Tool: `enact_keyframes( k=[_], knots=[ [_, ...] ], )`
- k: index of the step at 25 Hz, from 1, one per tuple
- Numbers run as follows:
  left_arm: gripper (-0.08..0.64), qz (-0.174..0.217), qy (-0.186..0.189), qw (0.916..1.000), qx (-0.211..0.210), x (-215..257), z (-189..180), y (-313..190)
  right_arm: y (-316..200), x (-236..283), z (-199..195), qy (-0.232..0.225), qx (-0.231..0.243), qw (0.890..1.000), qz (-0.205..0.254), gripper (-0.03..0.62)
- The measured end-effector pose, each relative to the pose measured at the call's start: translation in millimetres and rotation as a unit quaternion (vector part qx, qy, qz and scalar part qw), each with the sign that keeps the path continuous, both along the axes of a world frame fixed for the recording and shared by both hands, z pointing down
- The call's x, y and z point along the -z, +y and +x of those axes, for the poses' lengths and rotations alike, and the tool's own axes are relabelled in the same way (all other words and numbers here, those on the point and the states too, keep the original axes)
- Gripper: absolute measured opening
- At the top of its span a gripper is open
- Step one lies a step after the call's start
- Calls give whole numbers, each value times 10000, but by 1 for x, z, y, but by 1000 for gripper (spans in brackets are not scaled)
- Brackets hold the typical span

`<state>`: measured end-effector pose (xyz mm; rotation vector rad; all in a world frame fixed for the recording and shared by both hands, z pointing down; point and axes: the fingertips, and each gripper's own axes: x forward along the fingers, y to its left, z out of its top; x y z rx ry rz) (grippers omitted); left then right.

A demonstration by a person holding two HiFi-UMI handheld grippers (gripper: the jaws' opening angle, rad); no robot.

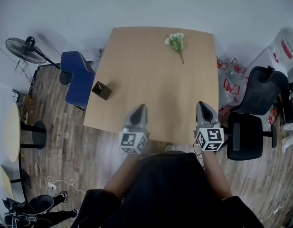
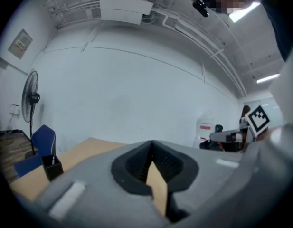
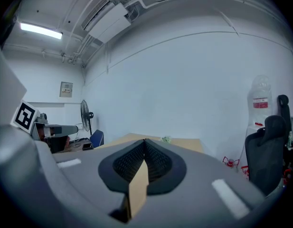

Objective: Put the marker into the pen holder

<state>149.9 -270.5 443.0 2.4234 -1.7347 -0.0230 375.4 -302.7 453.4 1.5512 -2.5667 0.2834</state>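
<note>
A small dark pen holder stands near the left edge of the wooden table. In the left gripper view the pen holder sits low at the left, with something thin and pale showing inside it. I can make out no marker on the table. My left gripper hovers over the table's near edge, right of the holder and well apart from it, its jaws shut and holding nothing. My right gripper hangs over the near right corner, also shut and holding nothing.
A sprig of white flowers lies at the table's far side, also seen in the right gripper view. A blue chair stands left of the table. Black office chairs stand at the right. A floor fan is far left.
</note>
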Motion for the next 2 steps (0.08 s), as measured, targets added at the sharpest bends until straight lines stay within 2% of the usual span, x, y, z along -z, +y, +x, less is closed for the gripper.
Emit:
enact_keyframes(
  k=[2],
  knots=[
    [2, -22, 80, 10000, 26, -1, -2, 2, 3, -1, -2, -7, 39, 10000, 27, 2]
  ],
)
